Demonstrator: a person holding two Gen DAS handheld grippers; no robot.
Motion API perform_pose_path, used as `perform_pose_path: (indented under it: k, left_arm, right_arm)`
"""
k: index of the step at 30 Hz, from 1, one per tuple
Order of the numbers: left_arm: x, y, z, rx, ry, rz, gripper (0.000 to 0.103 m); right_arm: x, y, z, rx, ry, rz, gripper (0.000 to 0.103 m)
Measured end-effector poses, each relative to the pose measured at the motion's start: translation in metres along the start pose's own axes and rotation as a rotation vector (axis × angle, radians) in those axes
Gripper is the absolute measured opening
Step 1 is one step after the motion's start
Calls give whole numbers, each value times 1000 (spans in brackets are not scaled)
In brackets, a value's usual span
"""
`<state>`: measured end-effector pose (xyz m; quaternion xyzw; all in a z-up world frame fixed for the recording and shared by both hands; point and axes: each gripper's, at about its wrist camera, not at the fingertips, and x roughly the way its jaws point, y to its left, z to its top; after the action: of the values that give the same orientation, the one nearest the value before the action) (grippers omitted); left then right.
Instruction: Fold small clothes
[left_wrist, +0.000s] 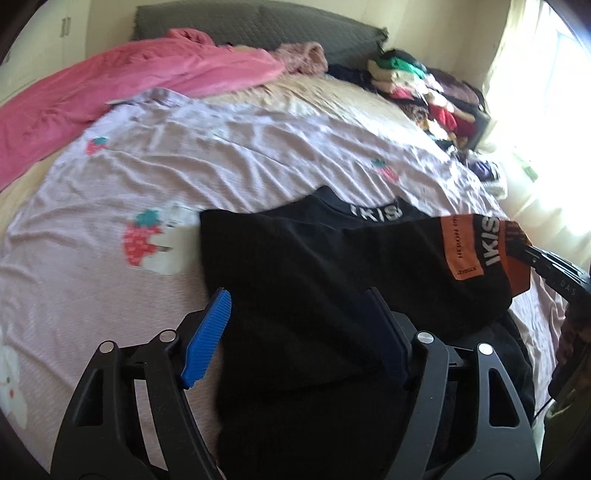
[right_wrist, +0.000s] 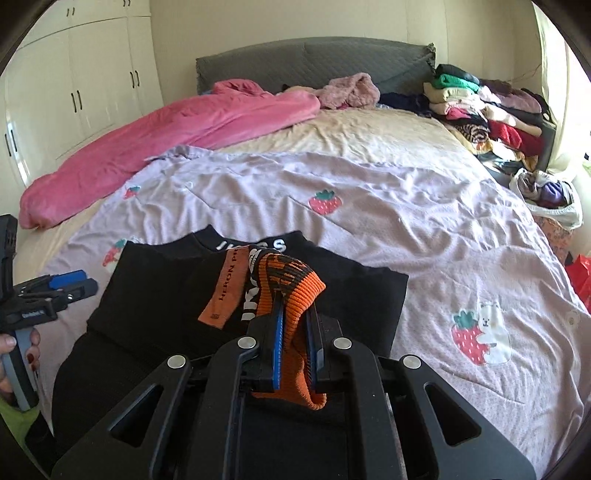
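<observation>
Right wrist view: our right gripper (right_wrist: 295, 325) is clamped on the orange ribbed cuff (right_wrist: 295, 291) of the black top (right_wrist: 155, 295), the cuff bunched between the blue pads. The sleeve is folded across the top's body, with the orange label (right_wrist: 223, 291) and white lettering facing up. The top lies on the lilac strawberry-print sheet (right_wrist: 406, 229), near the bed's near edge, collar pointing toward the headboard (right_wrist: 314, 62).

Only this view shows the left gripper (right_wrist: 79, 282) from outside: it sits at the top's left edge, held by a hand with red nails. Its blue pads look close together from here, though side-on we cannot tell the gap. White wardrobe doors (right_wrist: 85, 81) also show only here.

Left wrist view: our left gripper (left_wrist: 299, 325) stands wide, blue pad (left_wrist: 207, 343) on the left, the other finger on the right, black fabric lying between and beneath them, nothing pinched. The right gripper (left_wrist: 524, 251) enters from the right edge, gripping the cuff. This view adds the bright window side (left_wrist: 546, 92).

Both views show the pink blanket (right_wrist: 155, 136) and the stacked clothes (right_wrist: 484, 107) at the far right corner.
</observation>
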<state>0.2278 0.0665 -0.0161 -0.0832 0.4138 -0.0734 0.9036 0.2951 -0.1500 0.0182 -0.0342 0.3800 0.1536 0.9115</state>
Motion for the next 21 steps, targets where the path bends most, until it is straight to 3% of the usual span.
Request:
perform_pose_path:
  k: [6,11,14,21]
  left_arm:
    - [44,-12,-6,56,101,53,66]
    - [55,-8,-13,68,122,67,66]
    - [55,-6,-13,64,121,61,66]
    - [56,-9,-13,67,115,65,66]
  right_arm:
    - [9,-4,-2,4,27,-34,10]
    - [17,-11,-4,21,47,-135,22]
    - [15,-19,-6,73,34,-112,26]
    - [32,14,-14,-40,102,-28,40]
